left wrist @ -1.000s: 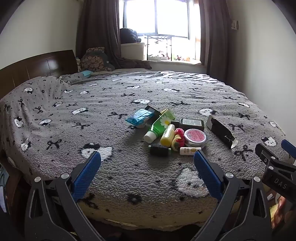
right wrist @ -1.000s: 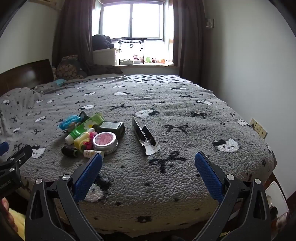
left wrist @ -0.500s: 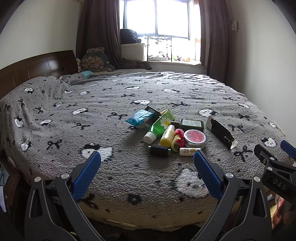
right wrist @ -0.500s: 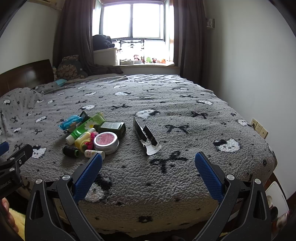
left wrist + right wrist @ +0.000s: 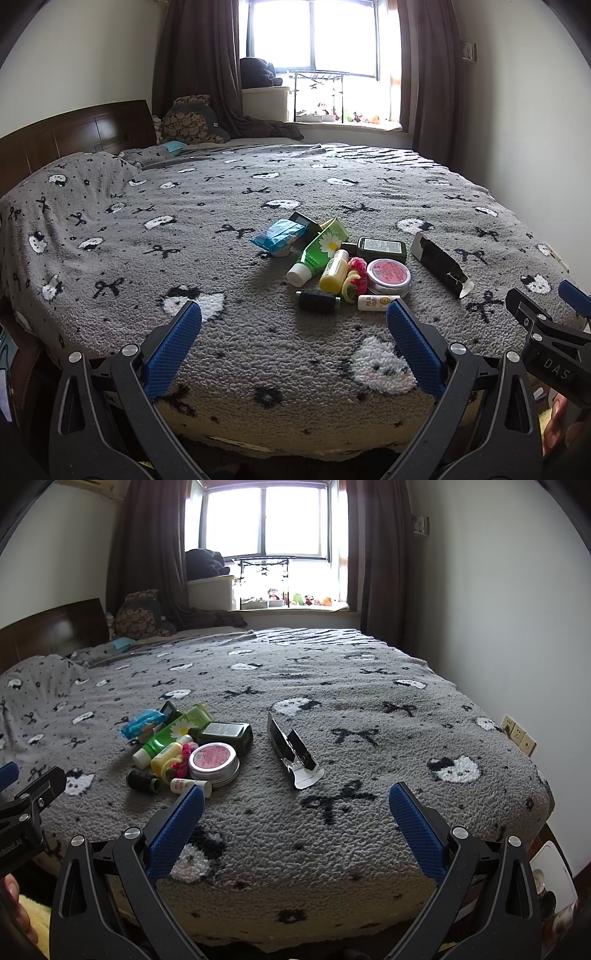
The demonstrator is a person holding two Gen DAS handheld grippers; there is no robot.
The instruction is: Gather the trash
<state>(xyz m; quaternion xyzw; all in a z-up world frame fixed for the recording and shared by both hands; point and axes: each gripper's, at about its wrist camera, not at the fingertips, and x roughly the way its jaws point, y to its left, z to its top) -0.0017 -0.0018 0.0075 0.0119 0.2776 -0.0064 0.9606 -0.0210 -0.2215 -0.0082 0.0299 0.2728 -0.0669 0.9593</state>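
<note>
The bed, covered in a grey patterned blanket, is carrying all the items. Both claws are hovering at its near edge with jaws spread wide and empty: the left claw facing the cluttered pile, the right claw facing the flattened black carton, which is lying just right of the pile. This is judged to be the approach step. Next, the right claw is likely needing to advance and close across the carton's thin edge, pressing into the soft blanket. The round pink-lidded tin and small white tube are lying nearest in the pile.
</note>
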